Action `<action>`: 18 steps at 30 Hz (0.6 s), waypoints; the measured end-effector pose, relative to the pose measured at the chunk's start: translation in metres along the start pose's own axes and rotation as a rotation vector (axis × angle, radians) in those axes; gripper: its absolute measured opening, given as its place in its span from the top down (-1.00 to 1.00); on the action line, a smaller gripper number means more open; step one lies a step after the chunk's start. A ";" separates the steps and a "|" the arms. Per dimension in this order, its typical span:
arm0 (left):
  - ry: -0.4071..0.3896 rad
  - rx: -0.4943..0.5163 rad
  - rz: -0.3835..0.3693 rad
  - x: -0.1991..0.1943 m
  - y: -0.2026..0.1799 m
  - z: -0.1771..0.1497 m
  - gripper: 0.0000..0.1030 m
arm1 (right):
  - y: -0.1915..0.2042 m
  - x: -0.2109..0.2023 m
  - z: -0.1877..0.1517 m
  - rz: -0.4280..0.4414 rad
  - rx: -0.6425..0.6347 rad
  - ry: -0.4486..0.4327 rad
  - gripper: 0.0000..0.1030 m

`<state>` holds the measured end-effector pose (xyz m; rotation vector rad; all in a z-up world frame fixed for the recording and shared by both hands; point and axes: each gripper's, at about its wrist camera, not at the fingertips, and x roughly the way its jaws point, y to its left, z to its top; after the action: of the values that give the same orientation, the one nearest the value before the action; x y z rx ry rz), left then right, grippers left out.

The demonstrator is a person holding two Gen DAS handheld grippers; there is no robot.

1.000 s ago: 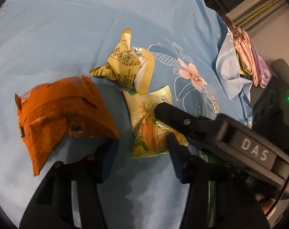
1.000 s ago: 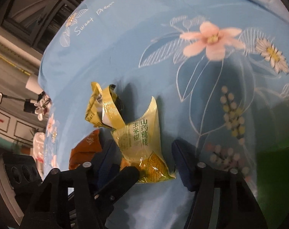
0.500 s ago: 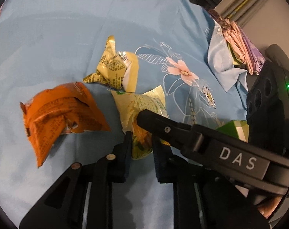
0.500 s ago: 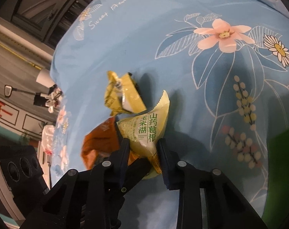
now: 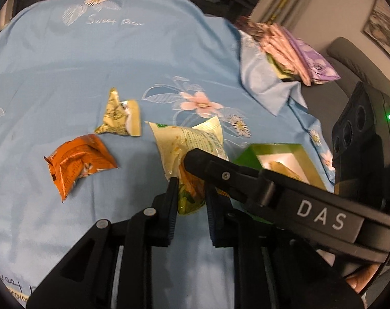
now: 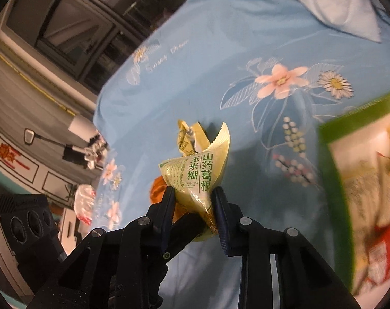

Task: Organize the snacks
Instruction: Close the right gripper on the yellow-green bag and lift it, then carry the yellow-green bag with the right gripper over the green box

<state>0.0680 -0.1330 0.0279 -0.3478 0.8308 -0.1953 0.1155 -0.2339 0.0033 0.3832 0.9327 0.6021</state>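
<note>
Both grippers clamp one yellow snack packet [image 5: 192, 144]: the left gripper [image 5: 189, 200] pinches its lower end, the right gripper [image 6: 193, 206] likewise. Beyond the jaws lie one crumpled yellow packet [image 5: 120, 117], one orange packet [image 5: 77, 161], and one green box [image 5: 285, 159].

I hold my left gripper [image 5: 189, 193] tilted down, and its two fingers are closed on the yellow packet [image 5: 188, 149]. My right gripper [image 6: 195, 200] is also tilted down and pinches the same packet, crossing close beside the left one.
</note>
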 end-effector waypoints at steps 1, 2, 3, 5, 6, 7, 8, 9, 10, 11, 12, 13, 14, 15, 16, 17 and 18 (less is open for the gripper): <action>0.000 0.009 -0.003 -0.002 -0.004 -0.002 0.66 | -0.001 -0.008 -0.003 0.001 0.006 -0.010 0.36; -0.001 0.022 -0.006 -0.005 -0.009 -0.005 0.66 | -0.002 -0.012 -0.005 0.000 0.008 -0.017 0.36; -0.003 0.030 -0.008 -0.007 -0.012 -0.007 0.66 | -0.003 -0.019 -0.008 0.001 0.010 -0.026 0.36; -0.001 0.050 -0.019 -0.012 -0.023 -0.012 0.66 | -0.003 -0.031 -0.013 -0.004 0.014 -0.044 0.36; -0.001 0.055 -0.024 -0.013 -0.026 -0.013 0.66 | -0.002 -0.034 -0.015 -0.007 0.017 -0.049 0.36; -0.002 0.060 -0.032 -0.015 -0.030 -0.015 0.66 | -0.003 -0.040 -0.017 -0.012 0.021 -0.057 0.36; -0.003 0.065 -0.040 -0.017 -0.034 -0.017 0.66 | -0.004 -0.046 -0.019 -0.017 0.024 -0.065 0.36; -0.004 0.067 -0.045 -0.020 -0.037 -0.018 0.66 | -0.004 -0.052 -0.020 -0.022 0.028 -0.074 0.36; -0.006 0.075 -0.053 -0.023 -0.041 -0.020 0.66 | -0.004 -0.056 -0.021 -0.025 0.029 -0.081 0.36; -0.006 0.081 -0.058 -0.024 -0.045 -0.021 0.66 | -0.004 -0.062 -0.023 -0.028 0.032 -0.089 0.36; -0.004 0.087 -0.063 -0.026 -0.049 -0.022 0.66 | -0.005 -0.066 -0.025 -0.031 0.035 -0.095 0.36; -0.004 0.094 -0.068 -0.027 -0.052 -0.023 0.66 | -0.005 -0.071 -0.027 -0.035 0.039 -0.101 0.36; -0.004 0.103 -0.076 -0.028 -0.057 -0.023 0.66 | -0.006 -0.076 -0.028 -0.039 0.042 -0.111 0.36; -0.004 0.111 -0.083 -0.029 -0.061 -0.024 0.66 | -0.008 -0.081 -0.029 -0.043 0.046 -0.121 0.36; -0.004 0.116 -0.090 -0.029 -0.064 -0.024 0.66 | -0.009 -0.084 -0.030 -0.046 0.050 -0.129 0.36; -0.003 0.123 -0.099 -0.029 -0.068 -0.024 0.66 | -0.011 -0.089 -0.031 -0.052 0.055 -0.137 0.36; -0.004 0.130 -0.107 -0.029 -0.072 -0.023 0.66 | -0.013 -0.094 -0.030 -0.058 0.058 -0.147 0.36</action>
<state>0.0292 -0.1958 0.0604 -0.2706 0.7920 -0.3469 0.0517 -0.3013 0.0387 0.4448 0.8192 0.4878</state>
